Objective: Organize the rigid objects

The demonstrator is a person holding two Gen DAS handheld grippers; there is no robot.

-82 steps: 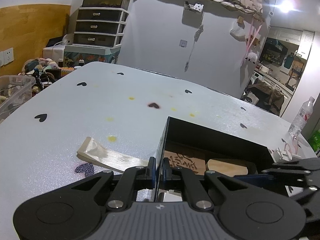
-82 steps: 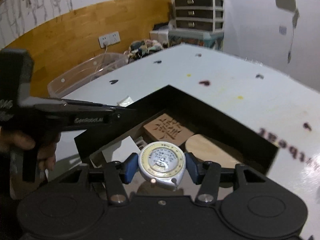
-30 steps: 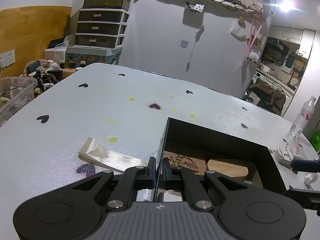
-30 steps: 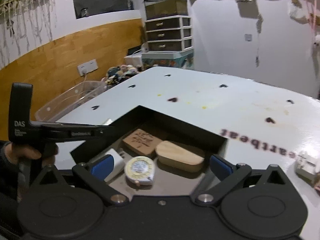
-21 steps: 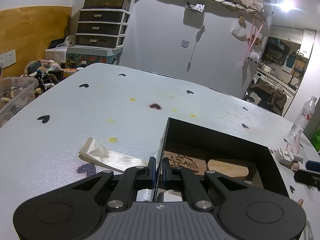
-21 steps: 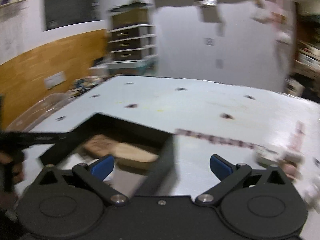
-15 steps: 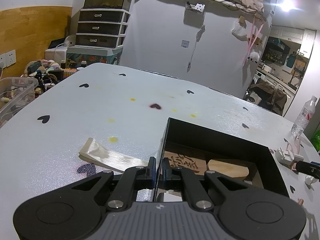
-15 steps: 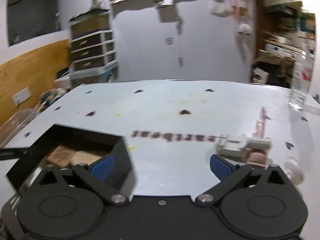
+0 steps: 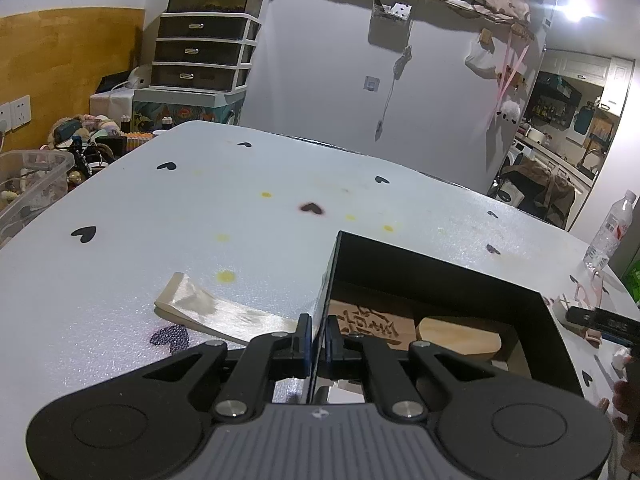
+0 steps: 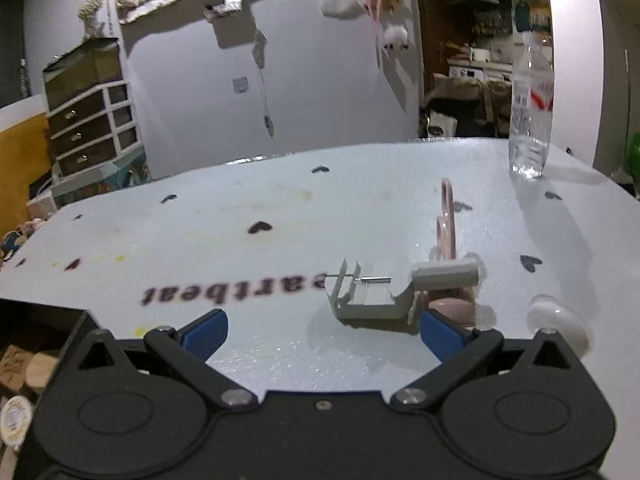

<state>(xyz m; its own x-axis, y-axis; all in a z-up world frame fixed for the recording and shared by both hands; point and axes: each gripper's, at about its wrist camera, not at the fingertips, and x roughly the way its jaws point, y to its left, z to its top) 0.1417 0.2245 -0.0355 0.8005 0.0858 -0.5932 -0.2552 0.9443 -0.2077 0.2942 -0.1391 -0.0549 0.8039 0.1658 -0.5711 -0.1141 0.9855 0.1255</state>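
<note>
Left wrist view: my left gripper [image 9: 316, 338] is clamped on the near wall of the black box [image 9: 432, 270], pinning it to the worktop [image 9: 200, 216]. Inside the box I see a carved wooden block [image 9: 370, 326] and a pale wooden piece [image 9: 458, 340] lying side by side. Right wrist view also catches a round dial-faced item [image 10: 15, 416] at the box's near corner. So at least three things are stowed.

My right gripper [image 10: 324, 330] has its blue pads wide apart and holds nothing. It hangs low over the worktop, pointed at the loose pieces: a white plastic bracket with a metal pin [image 10: 368, 296] just ahead, a white cylinder [image 10: 444, 276] touching its right end, a pink item [image 10: 450, 300] behind, and a white round knob [image 10: 560, 326] further right. A water bottle [image 10: 530, 120] stands well apart at the far edge.

My judgement: part done, with several pieces left. The bracket looks the likely next pick.
</note>
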